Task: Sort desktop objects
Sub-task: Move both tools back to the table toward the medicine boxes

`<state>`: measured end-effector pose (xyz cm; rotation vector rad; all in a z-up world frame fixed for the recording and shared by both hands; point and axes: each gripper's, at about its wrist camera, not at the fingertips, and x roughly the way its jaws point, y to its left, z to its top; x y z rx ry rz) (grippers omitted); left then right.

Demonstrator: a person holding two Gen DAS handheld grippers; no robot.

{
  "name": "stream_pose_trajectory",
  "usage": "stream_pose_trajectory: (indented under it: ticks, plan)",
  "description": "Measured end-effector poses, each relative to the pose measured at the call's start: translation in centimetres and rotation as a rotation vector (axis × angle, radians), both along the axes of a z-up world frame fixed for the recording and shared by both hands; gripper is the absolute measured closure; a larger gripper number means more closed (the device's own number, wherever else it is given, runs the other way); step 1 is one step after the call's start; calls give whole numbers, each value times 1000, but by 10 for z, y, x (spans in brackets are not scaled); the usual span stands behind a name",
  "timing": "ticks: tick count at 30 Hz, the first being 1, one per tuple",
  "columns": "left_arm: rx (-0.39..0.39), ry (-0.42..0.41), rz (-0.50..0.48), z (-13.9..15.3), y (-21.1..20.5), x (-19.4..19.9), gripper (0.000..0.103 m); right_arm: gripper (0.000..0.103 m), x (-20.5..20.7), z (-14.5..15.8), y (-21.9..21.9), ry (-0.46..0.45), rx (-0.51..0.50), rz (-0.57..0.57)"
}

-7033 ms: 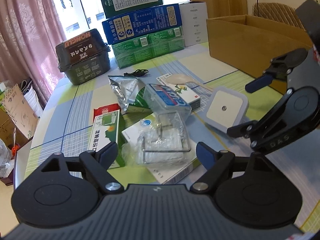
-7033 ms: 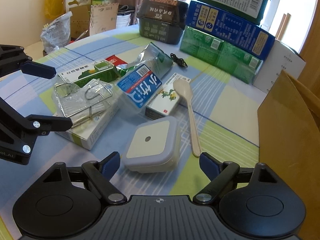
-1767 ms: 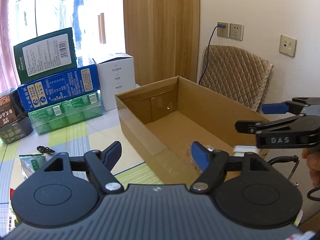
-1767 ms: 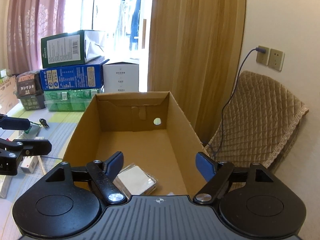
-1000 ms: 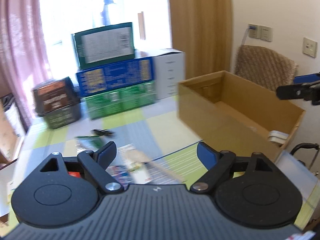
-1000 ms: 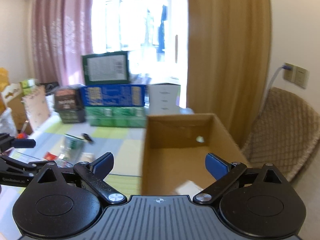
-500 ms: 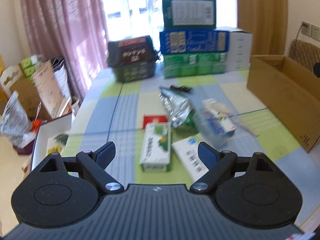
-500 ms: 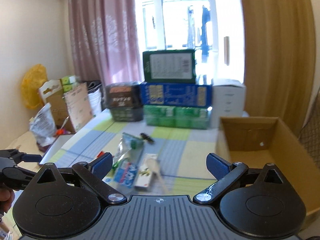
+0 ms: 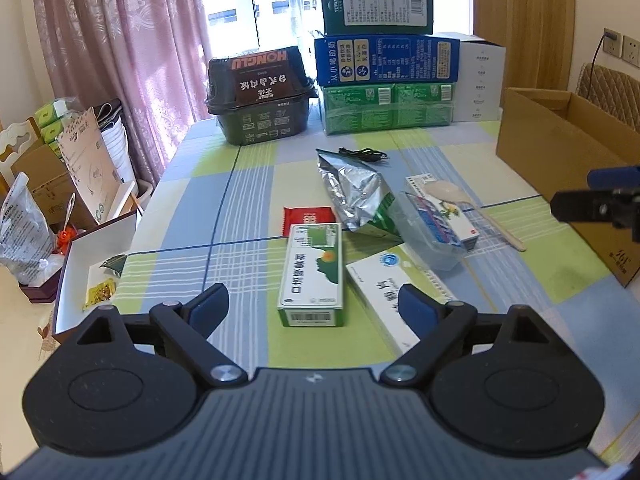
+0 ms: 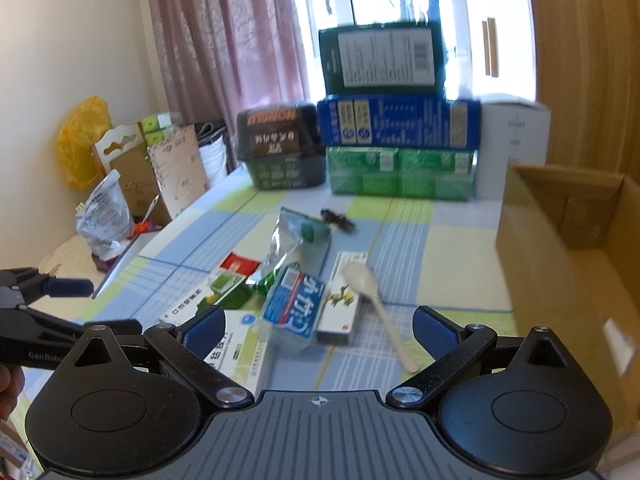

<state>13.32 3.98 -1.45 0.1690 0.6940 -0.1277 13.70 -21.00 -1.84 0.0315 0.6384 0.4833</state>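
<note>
Loose items lie on the checked tablecloth: a green and white medicine box [image 9: 312,274] [image 10: 204,298], a white box [image 9: 390,294], a foil bag [image 9: 352,192] [image 10: 298,236], a clear case with blue print [image 9: 430,230] [image 10: 294,310], a plastic spoon [image 9: 472,210] [image 10: 378,304], a red packet [image 9: 307,218] and a black cable [image 9: 362,154]. My left gripper [image 9: 312,308] is open and empty, above the table's near edge, in front of the green box. My right gripper [image 10: 318,326] is open and empty, above the clear case. The cardboard box [image 9: 568,160] [image 10: 568,248] stands at the right.
Stacked green, blue and white cartons [image 9: 384,60] and a dark HONGLU tub [image 9: 260,94] line the table's far edge. An open white box [image 9: 86,268] sits off the table's left edge. Bags and cardboard [image 10: 120,184] clutter the floor at left.
Both grippers have swung away from the cardboard box, where the square white item and wire rack were left, back to the table items. Both stay open and empty.
</note>
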Motion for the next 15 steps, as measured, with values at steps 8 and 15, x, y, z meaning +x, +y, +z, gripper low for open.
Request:
stream_pose_trajectory:
  ticks: [8, 15]
  plan:
    - [0, 43, 10, -21, 19, 25, 14, 6, 23, -19, 20, 40, 0, 22]
    - [8, 57, -9, -37, 19, 41, 14, 7, 40, -34, 40, 78, 11, 49]
